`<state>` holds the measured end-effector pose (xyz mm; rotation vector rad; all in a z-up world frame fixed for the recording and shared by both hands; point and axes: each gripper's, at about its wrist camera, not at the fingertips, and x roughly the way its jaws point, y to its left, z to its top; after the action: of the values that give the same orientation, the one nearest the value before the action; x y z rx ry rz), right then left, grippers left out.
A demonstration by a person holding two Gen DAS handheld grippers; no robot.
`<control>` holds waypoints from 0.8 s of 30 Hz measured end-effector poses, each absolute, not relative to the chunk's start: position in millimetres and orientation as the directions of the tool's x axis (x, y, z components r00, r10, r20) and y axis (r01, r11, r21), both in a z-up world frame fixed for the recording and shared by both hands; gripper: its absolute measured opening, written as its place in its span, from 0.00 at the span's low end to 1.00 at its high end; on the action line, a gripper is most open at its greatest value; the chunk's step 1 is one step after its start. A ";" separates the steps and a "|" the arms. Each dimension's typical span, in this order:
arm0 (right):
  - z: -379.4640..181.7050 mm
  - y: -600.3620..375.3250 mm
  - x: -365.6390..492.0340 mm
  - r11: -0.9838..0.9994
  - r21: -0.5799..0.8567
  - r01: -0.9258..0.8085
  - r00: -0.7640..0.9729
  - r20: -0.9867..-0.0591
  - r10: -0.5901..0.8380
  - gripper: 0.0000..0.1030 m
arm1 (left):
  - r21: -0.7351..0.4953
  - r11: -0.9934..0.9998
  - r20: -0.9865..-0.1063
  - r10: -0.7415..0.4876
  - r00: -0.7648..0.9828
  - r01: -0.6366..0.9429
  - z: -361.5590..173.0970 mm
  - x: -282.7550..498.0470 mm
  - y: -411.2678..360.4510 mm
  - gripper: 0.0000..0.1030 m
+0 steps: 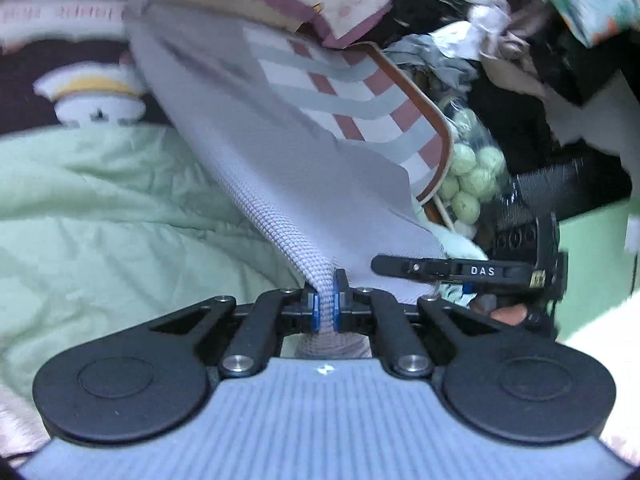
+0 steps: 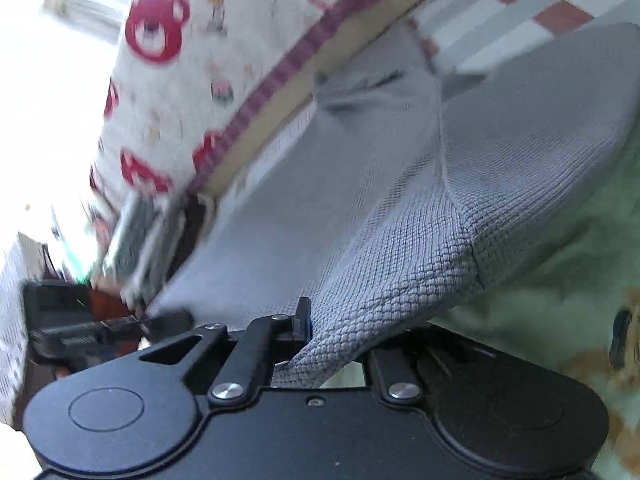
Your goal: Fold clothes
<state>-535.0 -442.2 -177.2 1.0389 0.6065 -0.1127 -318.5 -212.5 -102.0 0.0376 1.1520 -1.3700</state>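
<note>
Left tongs [image 1: 325, 300]: clamped tight on a ribbed edge of the grey waffle-knit garment [image 1: 256, 152], blue pads squeezing it.
Right tongs [image 2: 320, 332]: also pinching that grey knit [image 2: 400, 240]; only one finger shows, cloth drapes over the rest.
Garment: stretched up between both tongs, hanging above the pale green quilted bedspread [image 1: 100, 208].
Background: striped cushion [image 1: 352, 92], bag of green balls [image 1: 468, 176], pretty blurry.

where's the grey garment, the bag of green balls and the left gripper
grey garment [image 1: 256, 148]: left wrist view, on its stretched panel
bag of green balls [image 1: 468, 176]: left wrist view, on one ball
left gripper [image 1: 326, 300]: left wrist view, between fingertips
</note>
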 end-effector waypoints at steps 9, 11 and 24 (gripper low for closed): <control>-199.8 -409.2 -532.3 0.637 0.600 0.483 0.662 -0.727 0.183 0.29 | -0.410 0.437 -0.885 -0.402 -0.233 0.801 -192.5 -330.7 -202.0 0.09; -176.3 -407.6 -530.9 0.729 0.546 0.413 0.660 -0.731 0.173 0.31 | -0.440 0.374 -0.859 -0.441 -0.261 0.817 -178.9 -323.5 -199.0 0.19; -44.5 -469.2 -462.1 0.879 0.413 0.240 0.553 -0.802 0.226 0.30 | -0.390 0.370 -0.776 -0.625 -0.085 0.843 -135.1 -195.7 -232.6 0.51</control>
<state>-462.1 -469.2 -44.5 0.5197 0.9971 -0.0087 -195.7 -232.6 -135.1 0.2510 1.1049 -1.2411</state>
